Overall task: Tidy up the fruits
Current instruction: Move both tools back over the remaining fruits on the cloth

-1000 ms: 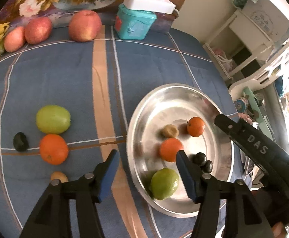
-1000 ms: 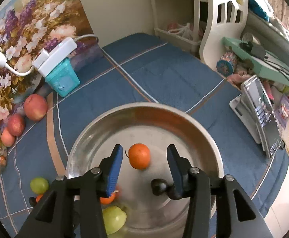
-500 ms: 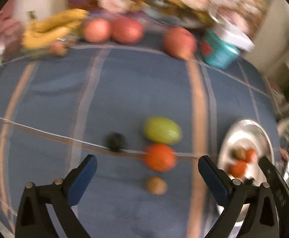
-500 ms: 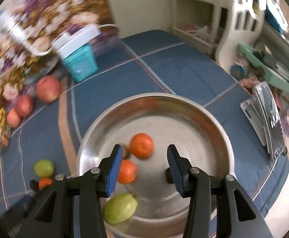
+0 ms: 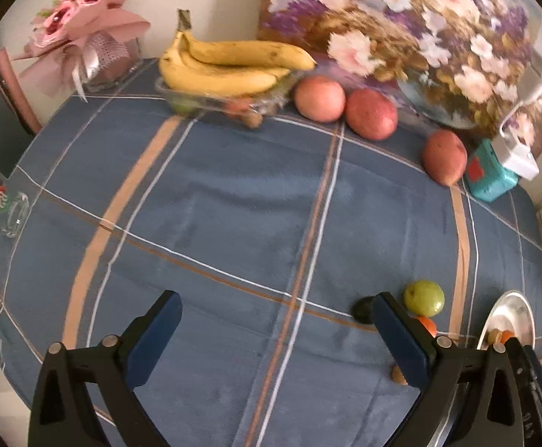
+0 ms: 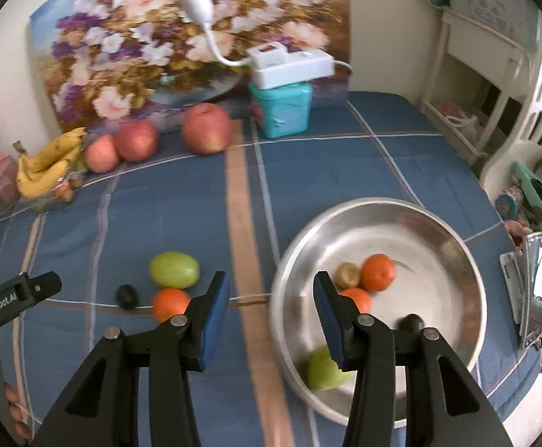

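A table covered by a blue plaid tablecloth (image 5: 233, 223) with tan and white stripes stands against a cream wall (image 6: 382, 18). A large floral painting (image 6: 151, 48) leans on that wall. A pink wrapped bouquet (image 5: 81, 41) sits in the far left corner. To the right are a white chair (image 6: 524, 111) and a cluttered pale green shelf (image 6: 531, 182). Soft daylight fills the room.

Open cloth (image 5: 233, 223) mid-table; apples (image 5: 371, 113), bananas (image 5: 230, 65) at back edge.
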Available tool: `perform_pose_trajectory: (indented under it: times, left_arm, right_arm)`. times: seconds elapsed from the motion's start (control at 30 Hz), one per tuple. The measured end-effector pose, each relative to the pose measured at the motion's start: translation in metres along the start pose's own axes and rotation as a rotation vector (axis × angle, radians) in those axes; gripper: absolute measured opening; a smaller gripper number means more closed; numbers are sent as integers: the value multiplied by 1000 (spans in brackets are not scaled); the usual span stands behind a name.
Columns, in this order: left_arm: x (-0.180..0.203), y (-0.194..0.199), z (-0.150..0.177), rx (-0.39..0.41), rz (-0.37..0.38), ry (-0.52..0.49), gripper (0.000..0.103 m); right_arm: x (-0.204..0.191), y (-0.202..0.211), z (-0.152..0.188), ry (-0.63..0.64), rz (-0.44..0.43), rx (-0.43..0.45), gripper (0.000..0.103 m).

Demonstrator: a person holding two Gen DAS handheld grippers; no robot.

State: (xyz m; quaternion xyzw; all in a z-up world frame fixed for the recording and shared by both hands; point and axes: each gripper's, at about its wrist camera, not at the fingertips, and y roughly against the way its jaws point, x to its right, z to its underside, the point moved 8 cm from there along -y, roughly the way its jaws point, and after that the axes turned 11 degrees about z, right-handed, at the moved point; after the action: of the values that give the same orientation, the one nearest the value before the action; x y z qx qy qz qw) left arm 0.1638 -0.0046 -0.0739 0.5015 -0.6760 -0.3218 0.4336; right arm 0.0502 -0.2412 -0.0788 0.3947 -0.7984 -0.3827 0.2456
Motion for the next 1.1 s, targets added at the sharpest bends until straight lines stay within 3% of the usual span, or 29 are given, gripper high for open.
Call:
perform_pose_trajectory:
  times: [0.23, 0.3, 0.4, 0.47, 0.67, 0.83, 1.1]
  left_arm:
    - [-7, -4, 2, -6, -14, 9, 103]
    - [-6, -8, 5, -15, -16, 10, 103]
    - [-4, -15, 9, -43, -20, 3, 103]
    - [-2, -16, 10, -49, -18, -4, 103]
    - [2, -12, 6, -32, -7, -13, 103]
    - [5, -15, 7, -43, 4, -22, 103]
    - [3, -40, 20, -138, -5, -37, 103]
  right_arm:
    - [-17, -6, 9, 1, -68, -57, 53]
    - [-17, -12, 13, -6, -65, -82, 78]
    - [-12, -15, 14, -29, -52, -69, 85]
    - [-8, -18, 14, -49, -63, -84, 101]
    - [2, -23, 13, -62, -49, -102, 103]
    - [-10, -20, 13, -39, -122, -105, 103]
    - [-49, -25, 33, 63, -189, -170, 103]
